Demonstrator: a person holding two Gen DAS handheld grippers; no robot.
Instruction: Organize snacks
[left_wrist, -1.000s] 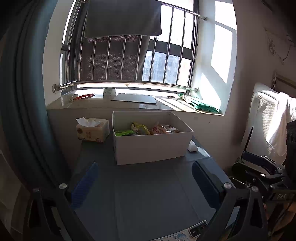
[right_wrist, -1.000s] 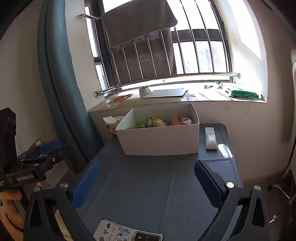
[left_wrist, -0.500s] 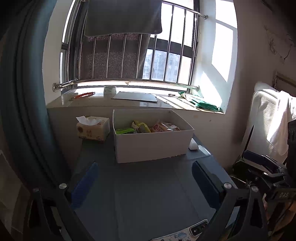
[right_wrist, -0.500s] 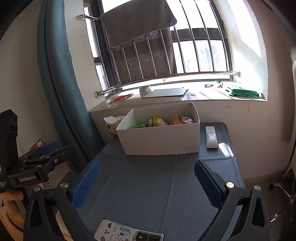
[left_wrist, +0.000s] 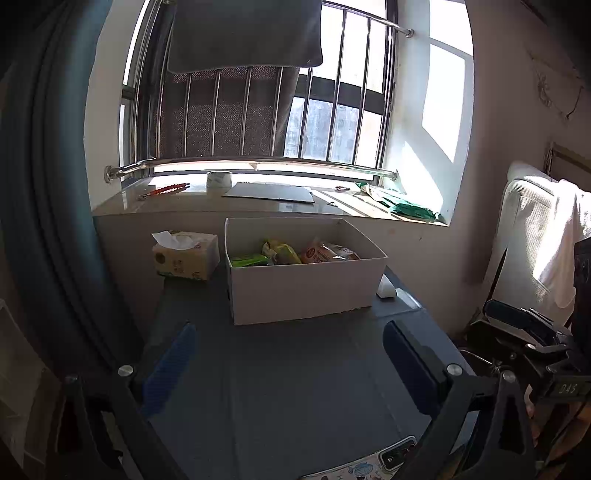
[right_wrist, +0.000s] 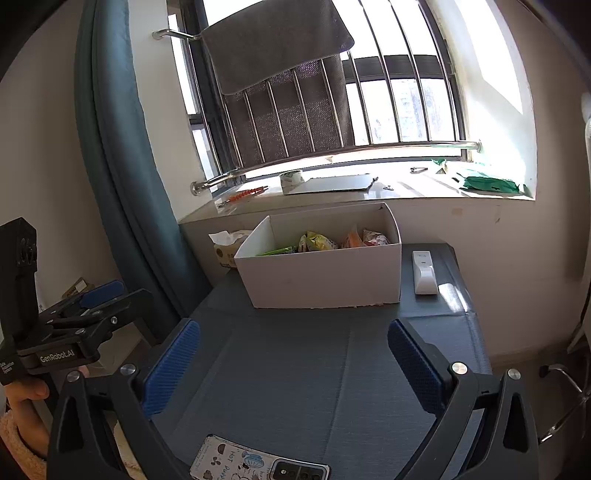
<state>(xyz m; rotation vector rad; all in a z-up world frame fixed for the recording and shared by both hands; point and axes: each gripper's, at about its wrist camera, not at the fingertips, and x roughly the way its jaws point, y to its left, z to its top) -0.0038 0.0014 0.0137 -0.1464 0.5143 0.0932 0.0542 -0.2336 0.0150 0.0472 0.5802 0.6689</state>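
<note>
Snacks (left_wrist: 291, 254) sit inside the white box (left_wrist: 303, 291), which sits on the bench (right_wrist: 295, 369) below the windowsill (right_wrist: 369, 192); no loose snacks visible outside the box, so task looks near done; left gripper (left_wrist: 288, 362) and right gripper (right_wrist: 295, 365) hover short of the box, fingers spread, holding nothing; tissue pack (left_wrist: 184, 258) left of box, remote (right_wrist: 424, 271) right of it, phone (right_wrist: 255, 463) at near edge; sunlit room, barred window.

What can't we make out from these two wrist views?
- Snacks in the white box: both views show only their tops over the front wall; count and labels unreadable.
- Phone: cut off by the bottom edge in both views.
- Remote: mostly hidden behind the box in the left wrist view.
- Tissue box: partly hidden by the white box in the right wrist view.
</note>
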